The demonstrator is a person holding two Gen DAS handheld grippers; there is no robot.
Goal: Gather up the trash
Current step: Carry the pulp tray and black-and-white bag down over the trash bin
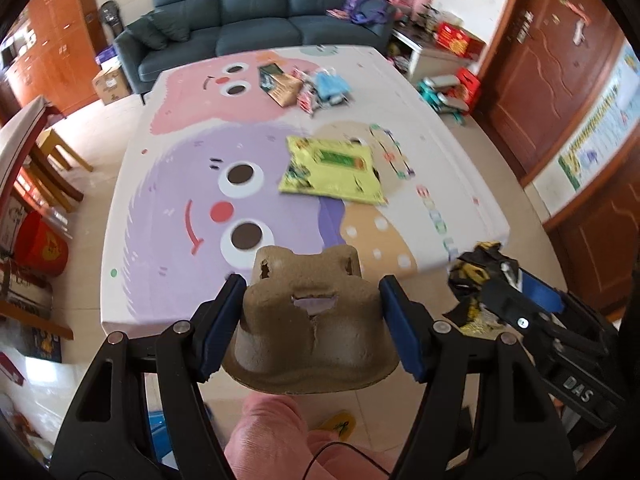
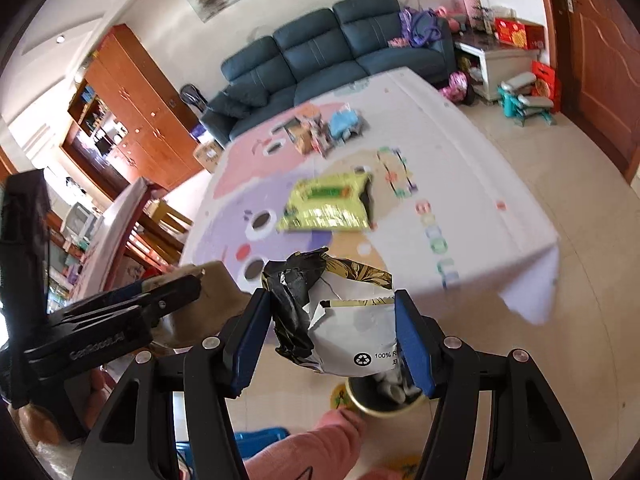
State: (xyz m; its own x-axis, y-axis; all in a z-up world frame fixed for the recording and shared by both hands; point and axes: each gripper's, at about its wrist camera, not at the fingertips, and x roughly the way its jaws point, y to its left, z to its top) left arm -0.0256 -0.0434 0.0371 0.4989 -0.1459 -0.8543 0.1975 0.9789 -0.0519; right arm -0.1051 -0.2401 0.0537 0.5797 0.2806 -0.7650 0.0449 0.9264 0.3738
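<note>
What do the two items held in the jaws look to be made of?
Brown tray in the left gripper: moulded paper pulp, matte and fibrous, with torn holes. Crumpled bag in the right gripper: probably coated paper, white inside with a printed recycling mark, glossy black-gold outside.

A dark teal three-seat sofa (image 1: 256,12) stands against the pale far wall (image 2: 168,4). In front of it lies a pastel cartoon play mat (image 1: 180,184) on glossy beige floor tiles (image 2: 560,340). Left of the sofa stands a reddish wooden cabinet (image 2: 140,108); to its right, a brown wooden door (image 1: 540,68). Daylight glares off the tiles.
</note>
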